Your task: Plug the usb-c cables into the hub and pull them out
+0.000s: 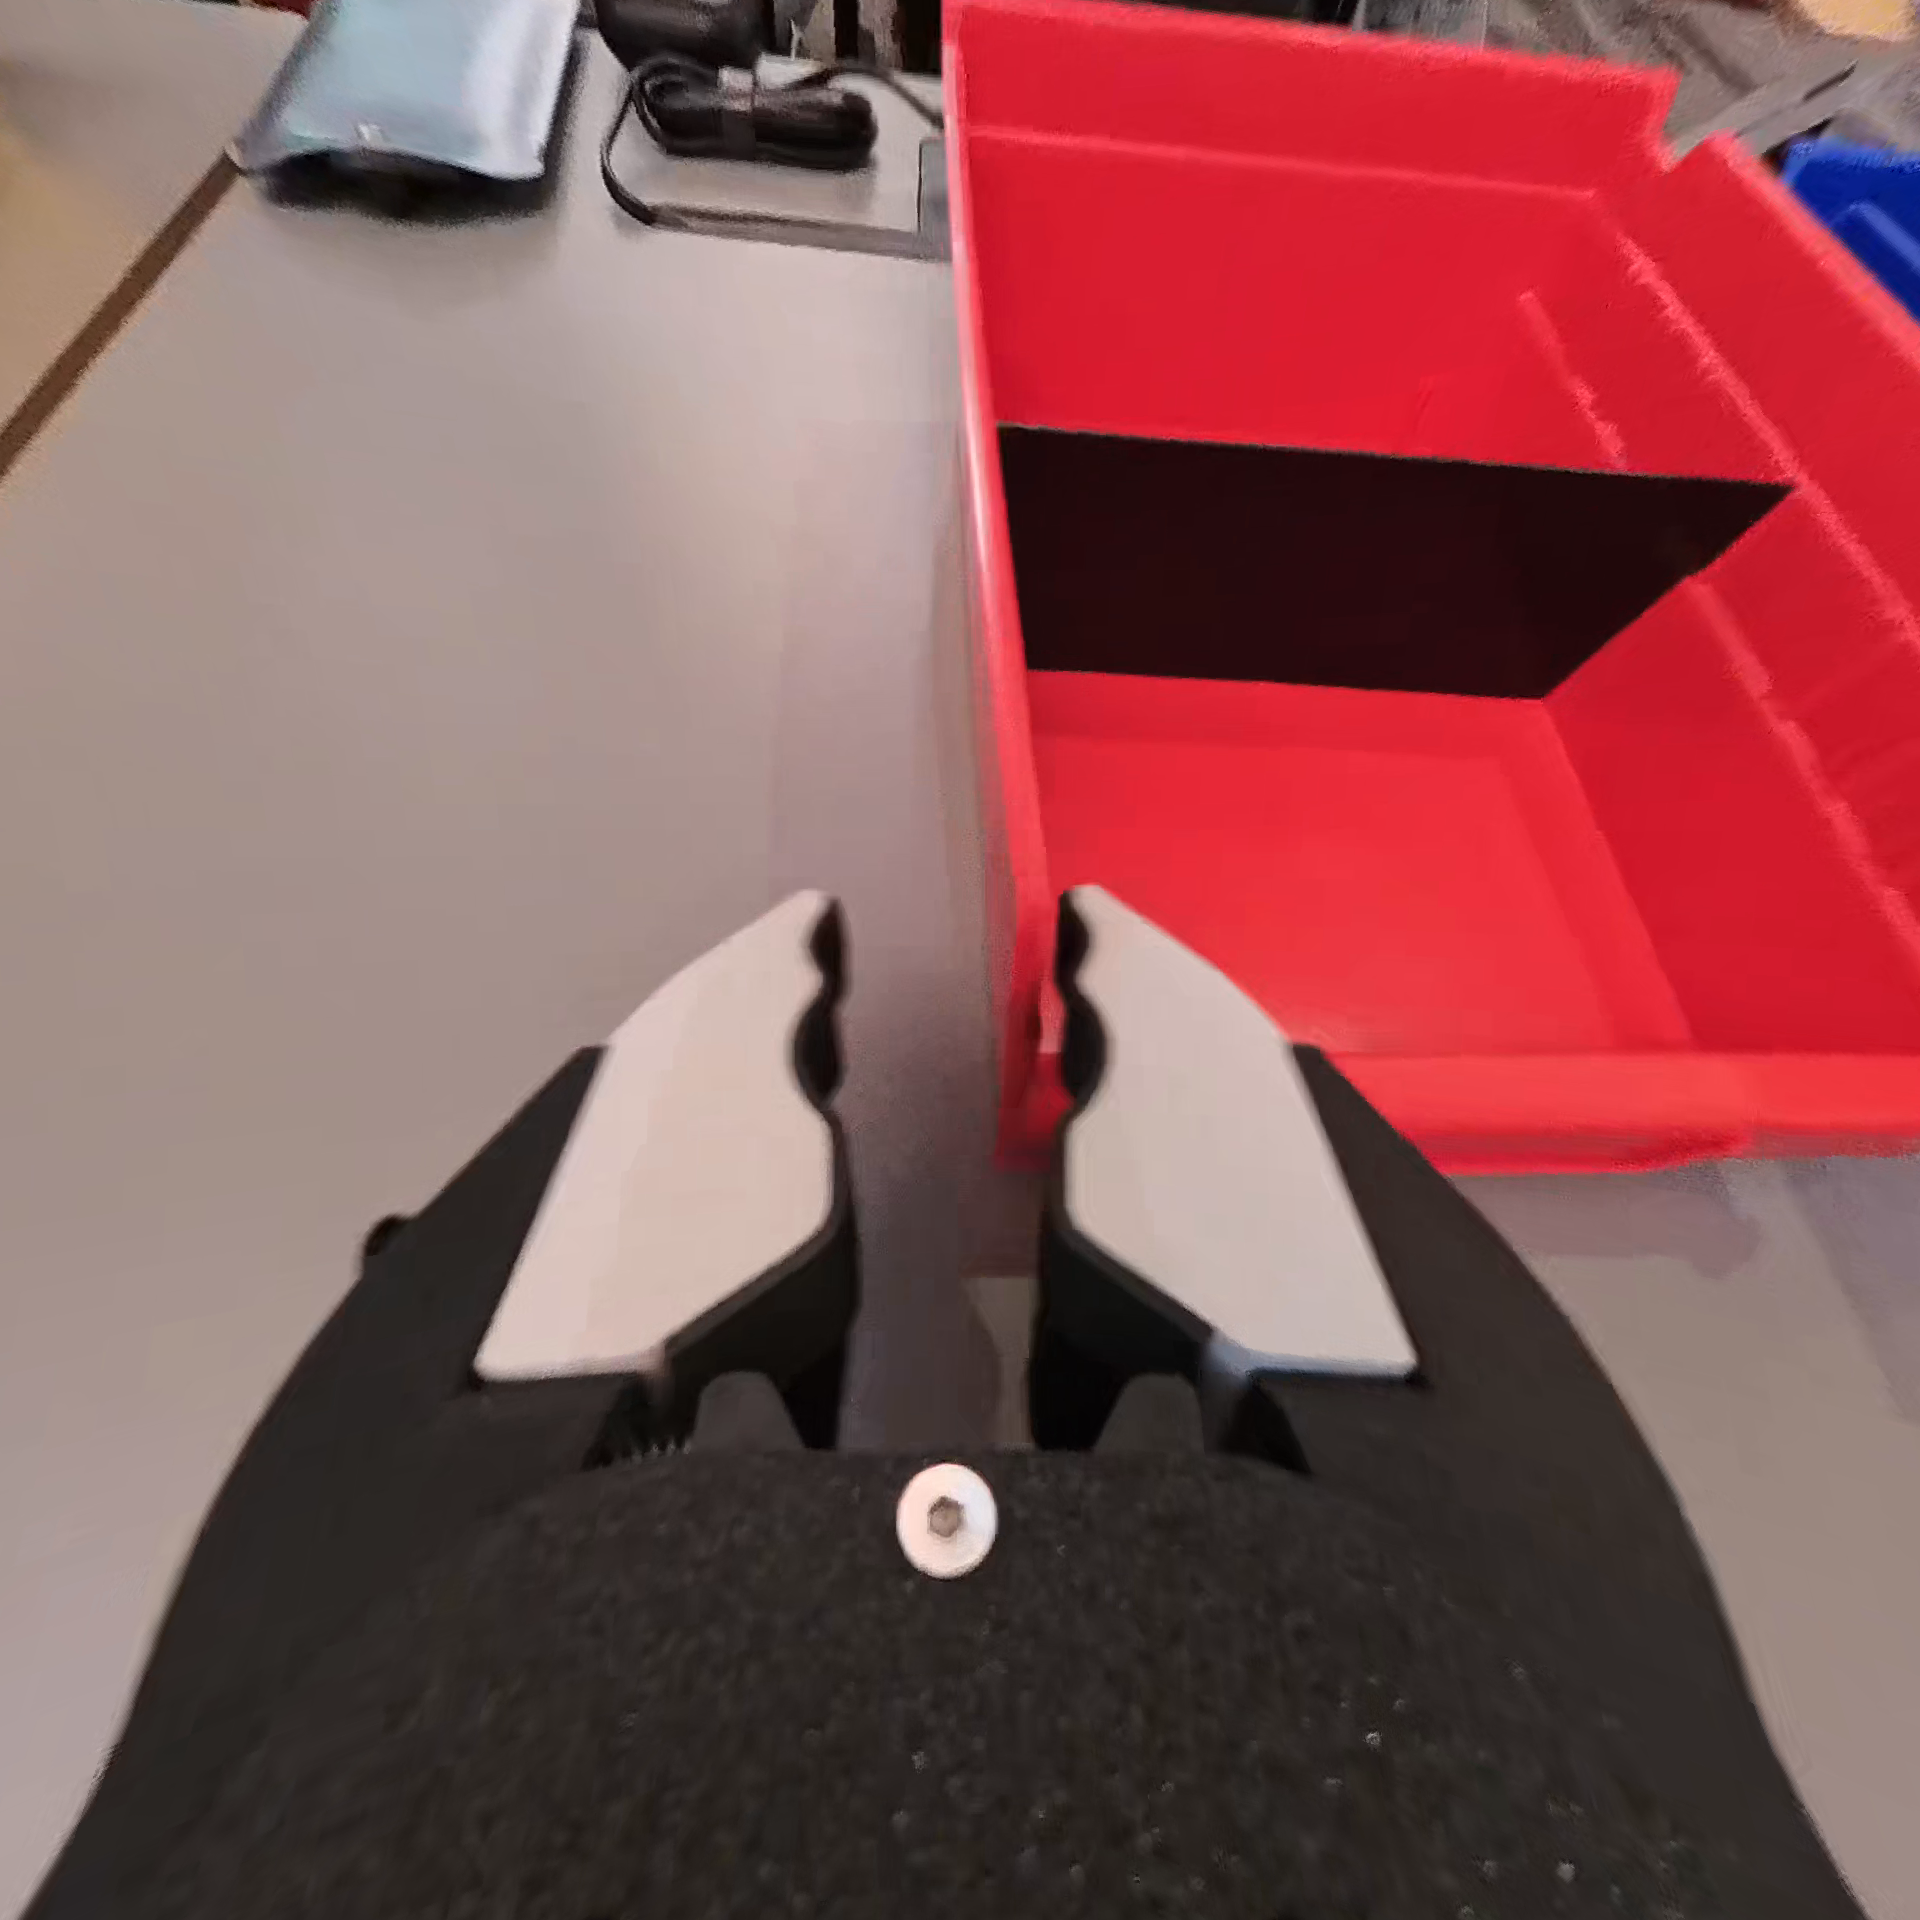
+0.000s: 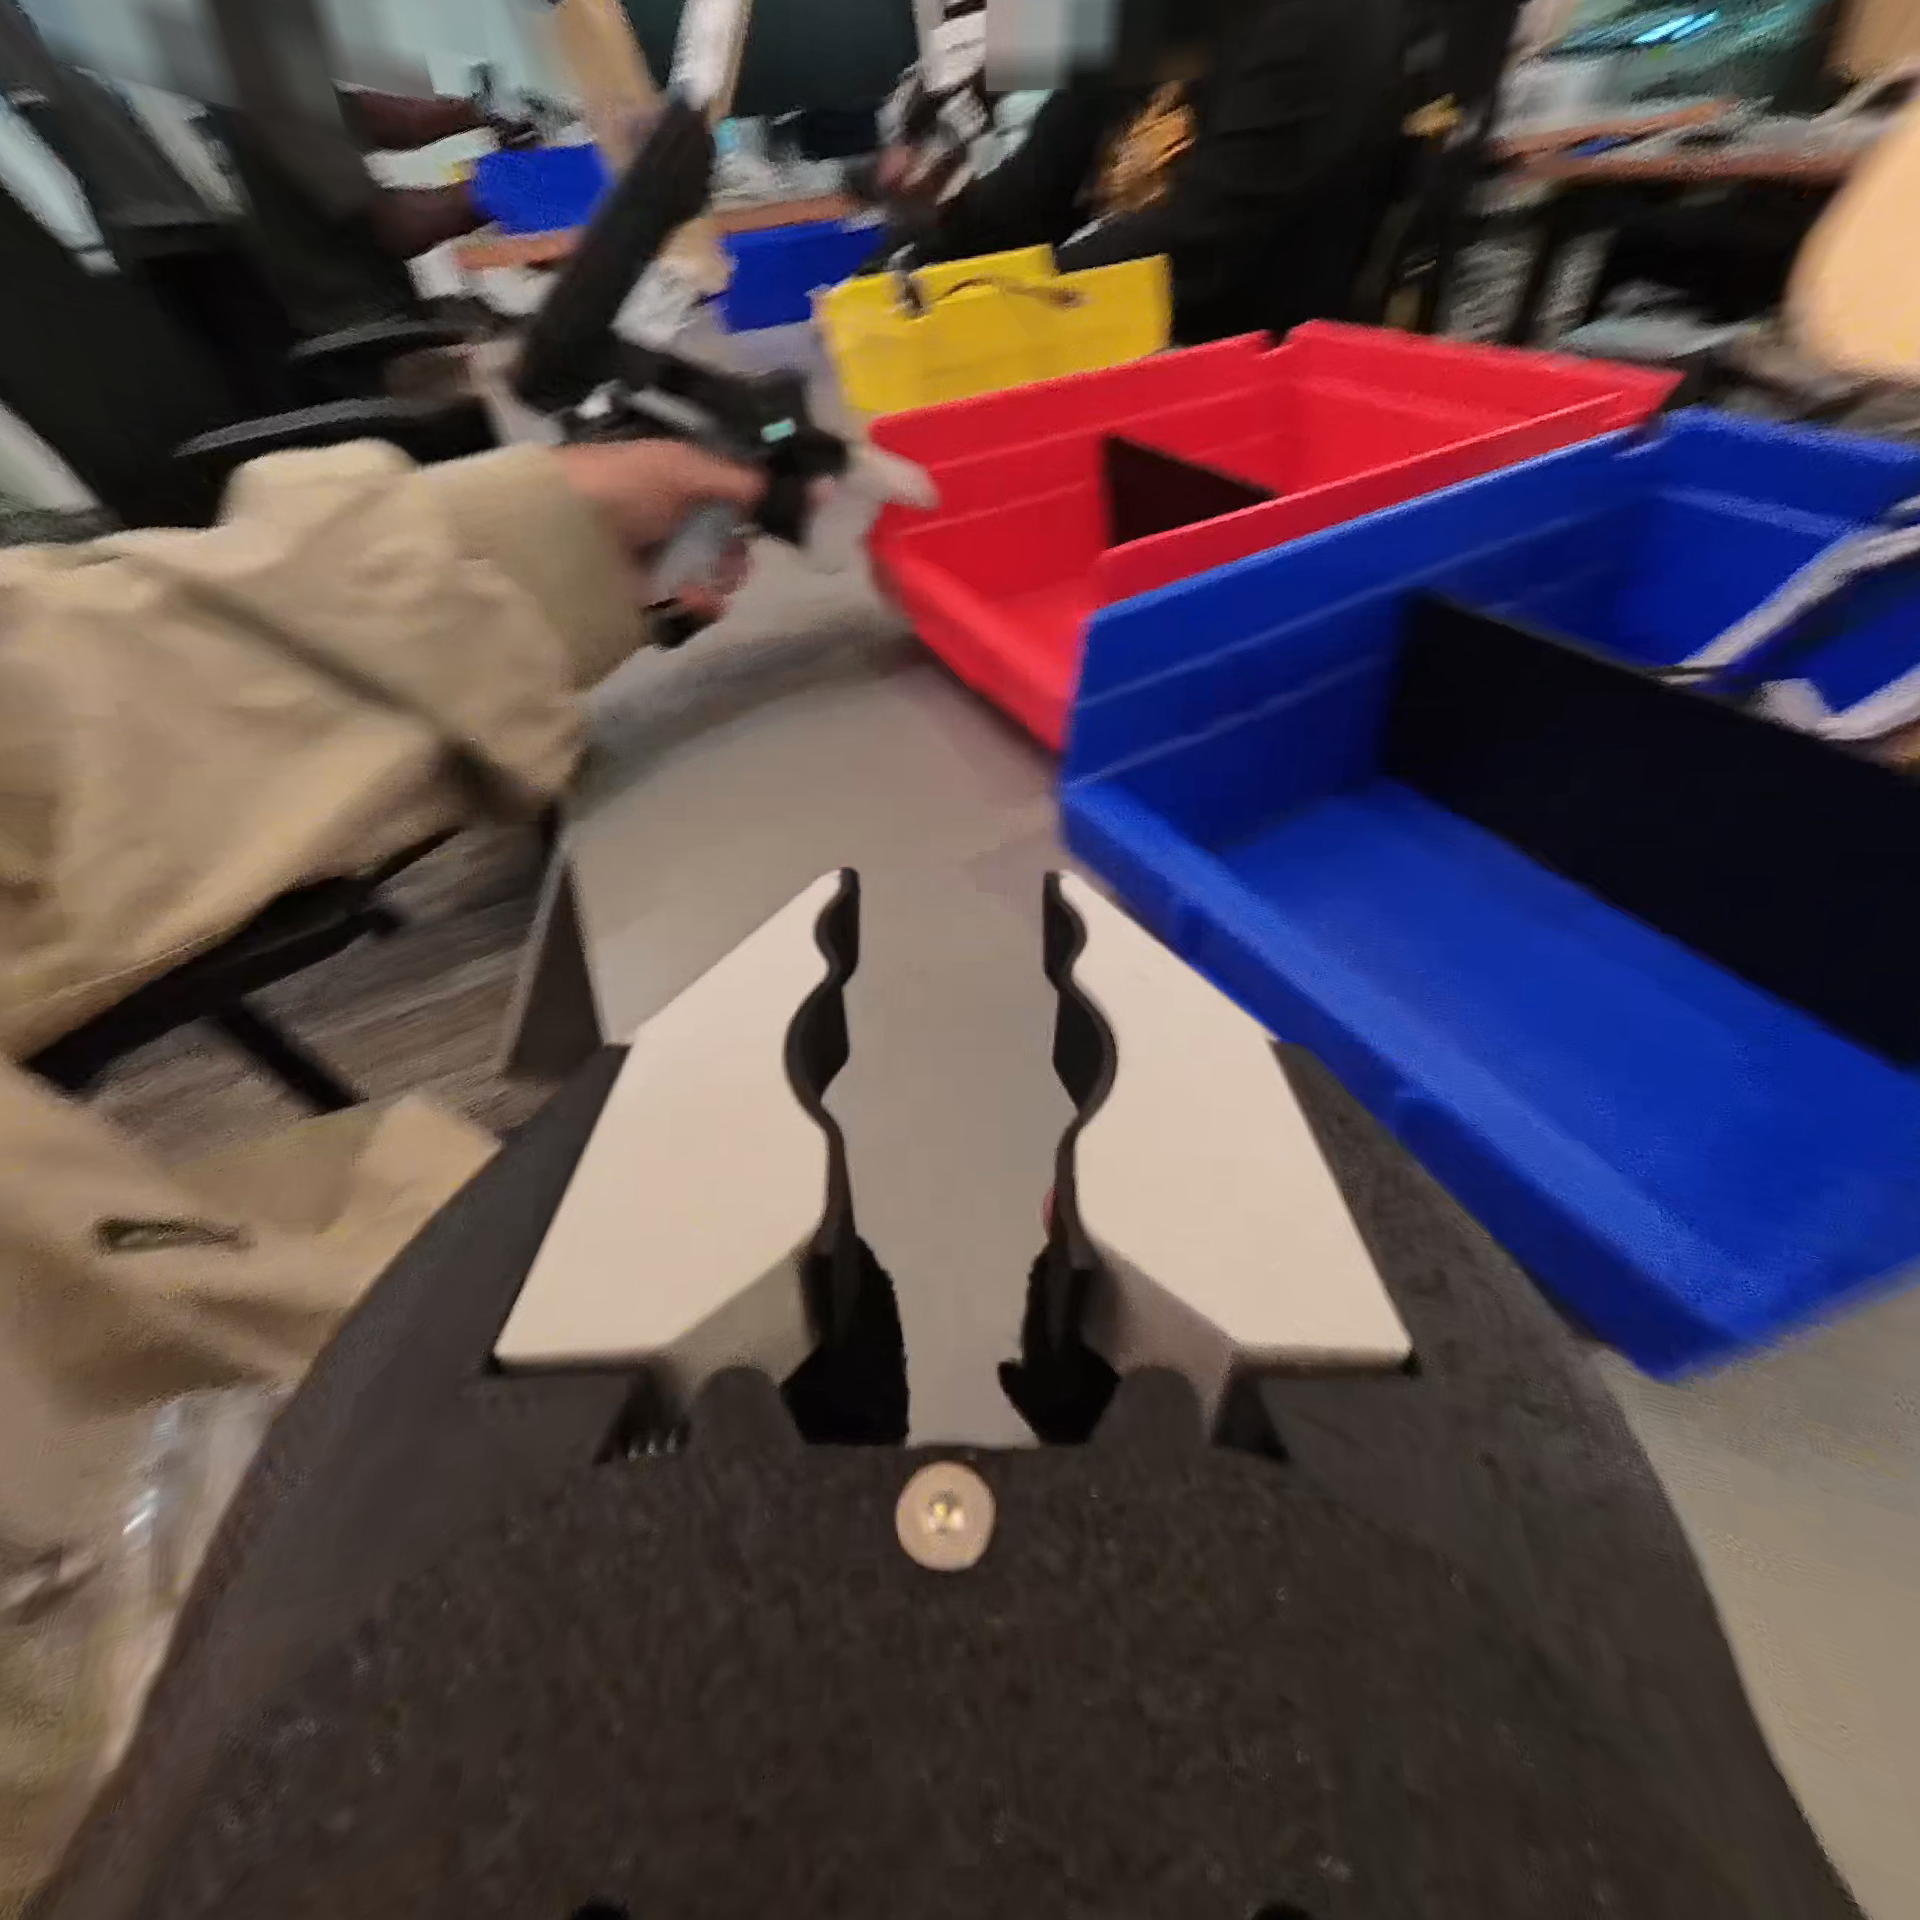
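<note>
No hub shows in either view. My left gripper [image 1: 951, 914] is open and empty, held above the grey table beside the near left corner of a red bin [image 1: 1351, 852]. My right gripper [image 2: 951, 894] is open and empty, above the table just left of a blue bin [image 2: 1507, 966]. The left gripper also shows in the right wrist view [image 2: 894, 483], held by a hand in a beige sleeve [image 2: 291, 644], next to the red bin [image 2: 997, 582]. A bundle of pale cables [image 2: 1808, 623] lies in the blue bin's far compartment, partly hidden.
Both bins have a black divider, in the red bin [image 1: 1351, 561] and the blue bin [image 2: 1662, 821]. A yellow bin [image 2: 987, 322] and more blue bins [image 2: 790, 270] stand behind. A coiled black cable [image 1: 748, 114] and a grey pouch [image 1: 416, 94] lie at the table's far end. Spacing between my two grippers at the tips: around 35 cm.
</note>
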